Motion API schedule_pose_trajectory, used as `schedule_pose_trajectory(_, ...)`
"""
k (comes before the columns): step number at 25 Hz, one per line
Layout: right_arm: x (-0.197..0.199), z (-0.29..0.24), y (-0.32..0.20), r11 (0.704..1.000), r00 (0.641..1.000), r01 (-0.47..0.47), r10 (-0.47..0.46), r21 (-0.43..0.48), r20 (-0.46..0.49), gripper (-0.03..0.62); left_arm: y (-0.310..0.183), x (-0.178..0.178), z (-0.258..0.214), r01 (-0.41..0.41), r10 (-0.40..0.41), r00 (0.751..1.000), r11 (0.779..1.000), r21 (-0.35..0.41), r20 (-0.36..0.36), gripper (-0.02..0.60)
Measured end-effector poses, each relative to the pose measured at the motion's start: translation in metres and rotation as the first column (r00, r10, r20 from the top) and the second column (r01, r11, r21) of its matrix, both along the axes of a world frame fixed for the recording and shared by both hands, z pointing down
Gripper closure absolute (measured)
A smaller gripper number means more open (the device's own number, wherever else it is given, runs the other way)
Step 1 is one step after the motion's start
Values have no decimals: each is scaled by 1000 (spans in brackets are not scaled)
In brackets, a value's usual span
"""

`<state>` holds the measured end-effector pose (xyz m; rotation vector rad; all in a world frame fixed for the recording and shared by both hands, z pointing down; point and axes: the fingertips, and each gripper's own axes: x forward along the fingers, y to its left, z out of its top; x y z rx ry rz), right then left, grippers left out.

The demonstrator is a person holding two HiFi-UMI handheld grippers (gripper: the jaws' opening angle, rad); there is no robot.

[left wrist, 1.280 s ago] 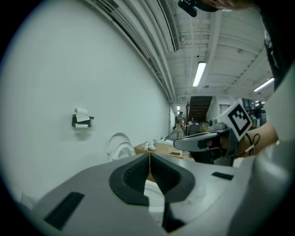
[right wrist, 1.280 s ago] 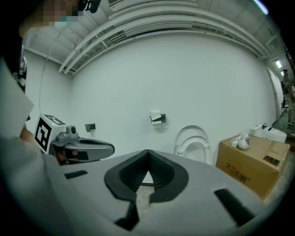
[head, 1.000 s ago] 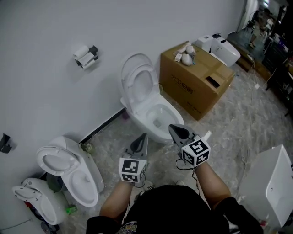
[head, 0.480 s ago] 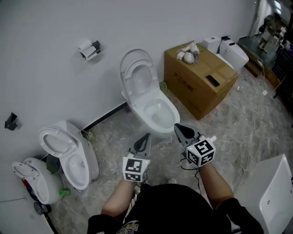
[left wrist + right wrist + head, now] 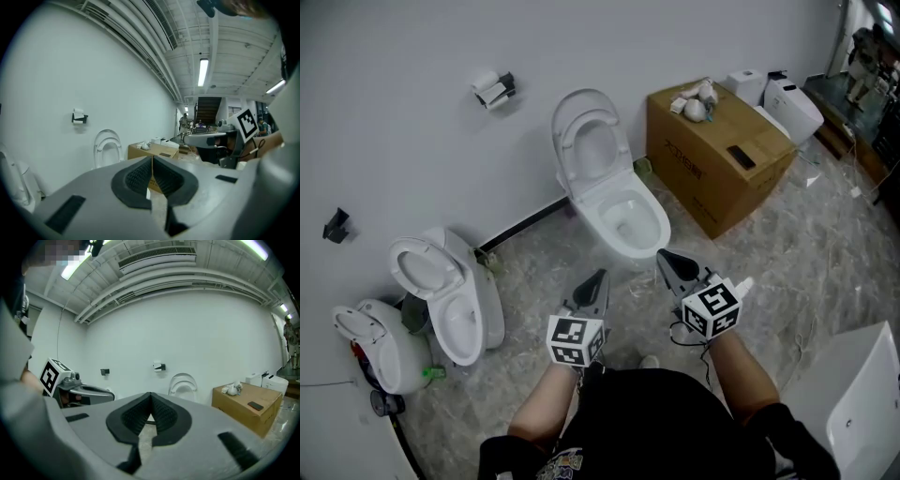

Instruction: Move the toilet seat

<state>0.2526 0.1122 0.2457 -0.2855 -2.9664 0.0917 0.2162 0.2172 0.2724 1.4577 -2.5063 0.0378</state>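
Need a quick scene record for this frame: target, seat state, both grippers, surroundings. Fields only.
target: toilet against the wall
seat: toilet seat raised, leaning back with the lid
left gripper: shut, empty, short of the bowl
right gripper: shut, empty, close to the bowl's front
surroundings: cardboard box right of the toilet; second toilet to its left; paper holder on the wall

blk top (image 5: 647,422), grey l gripper (image 5: 599,278), r gripper (image 5: 666,258)
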Motion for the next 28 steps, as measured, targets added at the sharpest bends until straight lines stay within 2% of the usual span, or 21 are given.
schedule_pose_trajectory(8, 12, 5, -8, 1000, 1000, -21, 21, -19, 4, 589, -16, 6, -1, -29, 29, 1000, 1000, 0, 0, 571)
schedule_pose_trajectory(28, 3, 14, -23, 999, 1000, -2, 2, -37, 2, 589, -33, -3, 5, -13, 13, 1000, 1000, -9, 9, 571)
